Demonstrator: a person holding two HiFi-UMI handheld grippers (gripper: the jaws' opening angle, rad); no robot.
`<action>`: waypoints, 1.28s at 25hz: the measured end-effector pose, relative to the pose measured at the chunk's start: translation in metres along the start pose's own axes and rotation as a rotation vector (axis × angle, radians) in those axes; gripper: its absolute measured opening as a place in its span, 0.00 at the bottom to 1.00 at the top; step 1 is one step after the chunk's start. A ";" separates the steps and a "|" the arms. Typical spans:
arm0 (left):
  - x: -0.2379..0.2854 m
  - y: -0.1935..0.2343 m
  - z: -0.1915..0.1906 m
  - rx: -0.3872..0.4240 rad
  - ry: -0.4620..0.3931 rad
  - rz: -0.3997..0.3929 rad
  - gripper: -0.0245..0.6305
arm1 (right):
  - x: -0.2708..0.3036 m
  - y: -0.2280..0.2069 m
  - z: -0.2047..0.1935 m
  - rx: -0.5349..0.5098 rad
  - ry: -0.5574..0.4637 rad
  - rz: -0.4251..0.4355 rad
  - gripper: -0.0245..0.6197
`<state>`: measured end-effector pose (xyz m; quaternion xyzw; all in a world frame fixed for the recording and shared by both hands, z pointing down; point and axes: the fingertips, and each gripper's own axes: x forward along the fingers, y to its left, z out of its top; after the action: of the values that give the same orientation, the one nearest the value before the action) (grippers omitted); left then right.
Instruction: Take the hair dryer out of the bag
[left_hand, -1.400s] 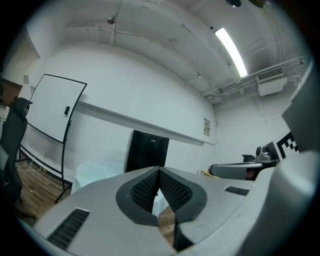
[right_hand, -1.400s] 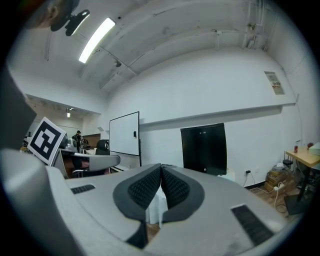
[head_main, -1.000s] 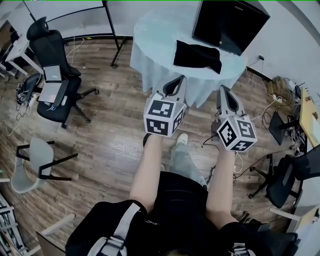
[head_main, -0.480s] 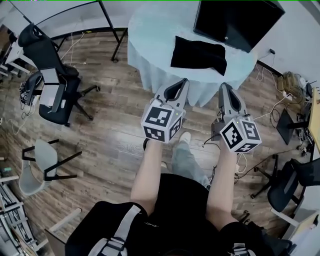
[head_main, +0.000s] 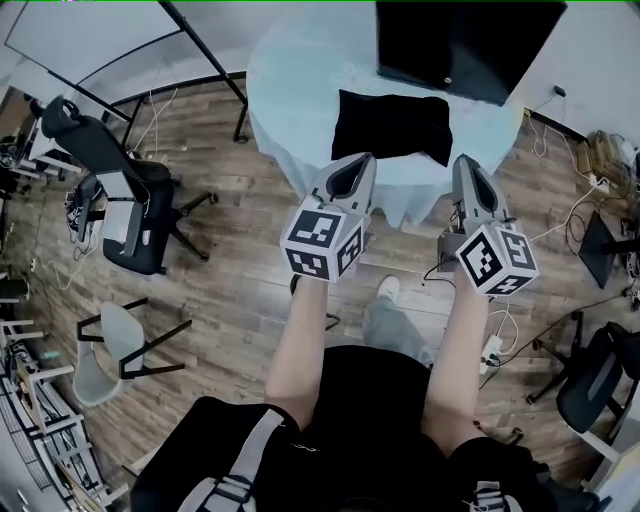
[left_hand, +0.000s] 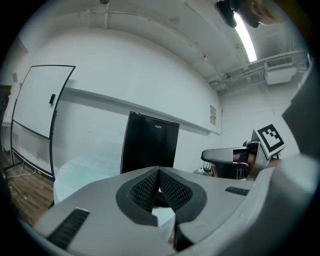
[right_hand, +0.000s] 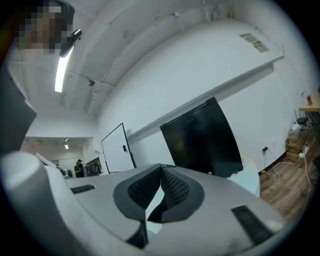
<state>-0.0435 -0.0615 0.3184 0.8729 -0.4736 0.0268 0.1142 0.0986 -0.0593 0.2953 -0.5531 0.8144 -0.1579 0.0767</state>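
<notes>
A black bag (head_main: 392, 125) lies flat on the round table with a pale cloth (head_main: 300, 70). No hair dryer shows. In the head view my left gripper (head_main: 352, 165) reaches just short of the table's near edge, below the bag's left side, shut and empty. To its right my right gripper (head_main: 468, 166) is level with the bag's lower right corner, also shut with nothing in it. In the left gripper view the left gripper (left_hand: 159, 172) has its pads pressed together, with the right gripper's body (left_hand: 235, 160) beside it. The right gripper (right_hand: 161, 172) looks the same in its own view.
A black cabinet (head_main: 465, 45) stands behind the table. Office chairs (head_main: 120, 195) and a grey chair (head_main: 115, 340) are at the left, a whiteboard stand (head_main: 200, 40) at the back left. Cables (head_main: 585, 190) and another chair (head_main: 595, 380) sit at the right.
Both grippers and the person have moved forward towards the table. The bag now lies much closer to the fingertips. Both pairs of jaws stayed shut.
</notes>
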 end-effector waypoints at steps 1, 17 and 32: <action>0.007 0.000 0.006 0.015 0.000 0.002 0.06 | 0.004 -0.005 0.007 0.004 -0.013 0.003 0.04; 0.078 -0.004 0.048 0.152 -0.002 0.043 0.06 | 0.034 -0.062 0.079 -0.021 -0.103 0.040 0.04; 0.134 0.014 -0.025 0.209 0.245 -0.003 0.10 | 0.057 -0.111 0.045 0.018 -0.009 -0.018 0.04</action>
<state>0.0203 -0.1731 0.3660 0.8709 -0.4495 0.1820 0.0798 0.1882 -0.1574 0.2945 -0.5605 0.8075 -0.1635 0.0837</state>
